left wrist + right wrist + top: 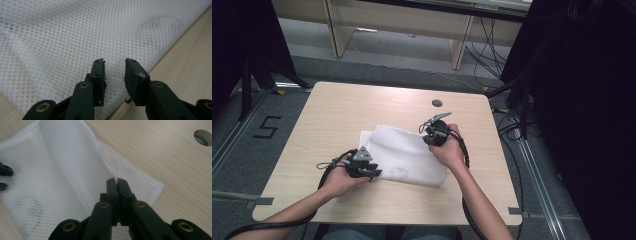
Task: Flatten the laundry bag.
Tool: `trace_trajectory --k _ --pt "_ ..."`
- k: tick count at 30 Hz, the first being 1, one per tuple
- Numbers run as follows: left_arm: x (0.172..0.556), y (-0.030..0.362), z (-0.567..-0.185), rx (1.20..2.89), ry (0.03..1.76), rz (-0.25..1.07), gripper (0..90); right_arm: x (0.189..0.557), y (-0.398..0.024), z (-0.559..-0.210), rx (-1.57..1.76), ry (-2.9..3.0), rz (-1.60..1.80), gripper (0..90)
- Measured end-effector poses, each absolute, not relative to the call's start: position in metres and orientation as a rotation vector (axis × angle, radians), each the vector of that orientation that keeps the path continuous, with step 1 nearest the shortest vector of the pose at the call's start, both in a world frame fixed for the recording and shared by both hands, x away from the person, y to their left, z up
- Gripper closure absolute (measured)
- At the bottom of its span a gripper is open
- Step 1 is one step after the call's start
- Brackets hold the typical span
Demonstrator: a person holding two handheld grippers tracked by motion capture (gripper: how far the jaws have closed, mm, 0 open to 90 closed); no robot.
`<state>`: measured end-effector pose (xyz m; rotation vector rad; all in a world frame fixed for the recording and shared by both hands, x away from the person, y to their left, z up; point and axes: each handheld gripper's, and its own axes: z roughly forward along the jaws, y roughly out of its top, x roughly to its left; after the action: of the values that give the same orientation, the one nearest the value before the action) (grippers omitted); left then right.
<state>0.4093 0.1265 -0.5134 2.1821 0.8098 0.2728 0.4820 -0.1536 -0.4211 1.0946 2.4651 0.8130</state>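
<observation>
A white mesh cloth [404,155] lies folded on the wooden table [337,115], with a faint grey print [399,172] near its front edge. My left gripper [374,173] rests at the cloth's near left edge. In the left gripper view its jaws [114,62] stand apart over the mesh [75,37], pinching nothing. My right gripper [428,141] is at the cloth's far right side. In the right gripper view it [116,180] is shut on a fold of the mesh [55,170], which rises to the jaws as a raised ridge.
A round cable hole [437,103] sits in the table just beyond the right gripper, also in the right gripper view [201,137]. Bare wood surrounds the cloth on all sides. The left gripper's jaw tips [5,172] show at the far left of the right gripper view.
</observation>
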Motion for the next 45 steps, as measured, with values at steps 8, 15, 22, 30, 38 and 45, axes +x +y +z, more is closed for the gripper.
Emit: trace_trajectory --k 8,15,22,30,38,45 --pt "0.409 0.126 -0.514 2.179 0.814 0.279 68.5 0.455 -0.151 -0.406 1.059 2.477 0.908 90.0" --pt "0.408 0.125 -0.514 2.173 0.828 0.274 68.6 0.438 -0.15 -0.403 1.016 2.501 0.944 90.0" --pt "0.407 0.124 -0.514 2.172 0.82 0.288 68.8 0.422 -0.15 -0.405 0.951 2.51 1.014 90.0" --pt "0.408 0.125 -0.514 2.183 0.81 0.294 68.8 0.411 -0.151 -0.416 0.902 2.532 1.01 90.0" --pt "0.408 0.125 -0.514 2.181 0.815 0.289 68.8 0.399 -0.151 -0.429 0.873 2.541 1.034 90.0" --pt "0.408 0.125 -0.514 2.178 0.818 0.289 68.8 0.395 -0.155 -0.434 0.887 2.565 1.016 90.0"
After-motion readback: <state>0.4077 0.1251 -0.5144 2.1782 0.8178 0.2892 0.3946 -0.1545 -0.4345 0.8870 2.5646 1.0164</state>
